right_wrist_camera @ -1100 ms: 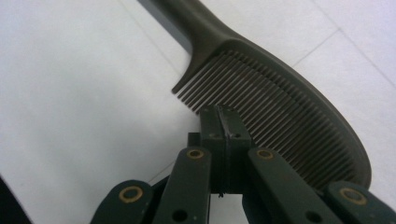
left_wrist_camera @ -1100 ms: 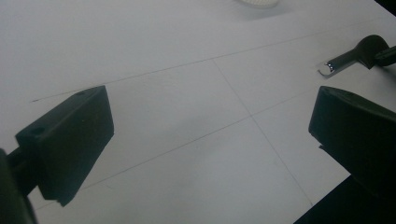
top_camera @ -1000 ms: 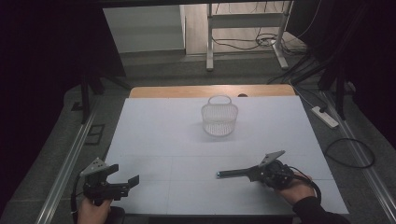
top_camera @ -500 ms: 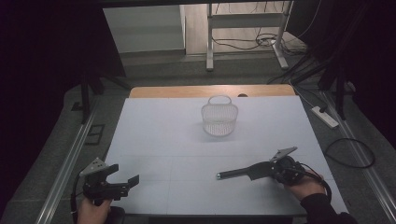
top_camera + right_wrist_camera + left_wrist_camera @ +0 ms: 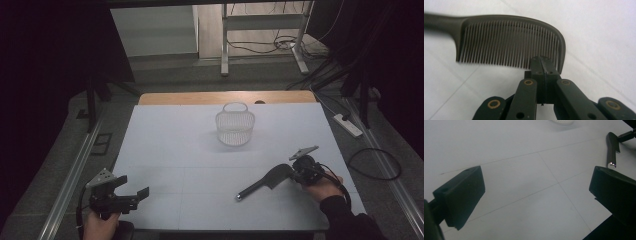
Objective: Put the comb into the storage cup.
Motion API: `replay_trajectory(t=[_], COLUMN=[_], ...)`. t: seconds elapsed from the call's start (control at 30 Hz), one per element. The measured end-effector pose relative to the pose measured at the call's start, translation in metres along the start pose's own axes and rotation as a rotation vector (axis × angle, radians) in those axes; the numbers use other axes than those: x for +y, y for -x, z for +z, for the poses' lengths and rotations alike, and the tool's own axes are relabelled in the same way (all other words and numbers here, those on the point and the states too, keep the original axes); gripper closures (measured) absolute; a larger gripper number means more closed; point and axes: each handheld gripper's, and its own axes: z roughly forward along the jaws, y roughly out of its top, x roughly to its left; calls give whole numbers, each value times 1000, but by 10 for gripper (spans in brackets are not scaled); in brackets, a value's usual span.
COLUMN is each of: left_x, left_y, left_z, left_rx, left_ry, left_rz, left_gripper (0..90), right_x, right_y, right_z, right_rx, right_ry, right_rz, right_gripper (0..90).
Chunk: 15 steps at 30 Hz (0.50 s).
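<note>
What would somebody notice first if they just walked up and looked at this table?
Probably the black comb near the table's front right, pinched at its toothed end by the right gripper, whose jaws are shut on it. Next comes the white wire basket standing alone toward the far middle of the table. The left gripper waits open at the front left corner.

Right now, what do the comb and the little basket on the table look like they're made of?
The comb looks like dark moulded plastic with a matt finish: one piece, fine even teeth, a smooth rounded spine, though its handle tip glints, perhaps metal. The basket looks like pale openwork, thin wire or plastic mesh, since the table shows through its wall; which of the two is too small to tell.
</note>
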Motion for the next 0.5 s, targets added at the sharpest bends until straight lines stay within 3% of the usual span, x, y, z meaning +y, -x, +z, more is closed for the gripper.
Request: replay_trajectory(t=[0.5], left_x=[0], left_y=[-1], left_z=[1], left_rx=[-3], left_ry=[0], left_rz=[-7], left_gripper=[9], right_x=[31], right_y=[8], right_z=[21], right_rx=[3], right_ry=[50], right_rz=[29], right_gripper=[899])
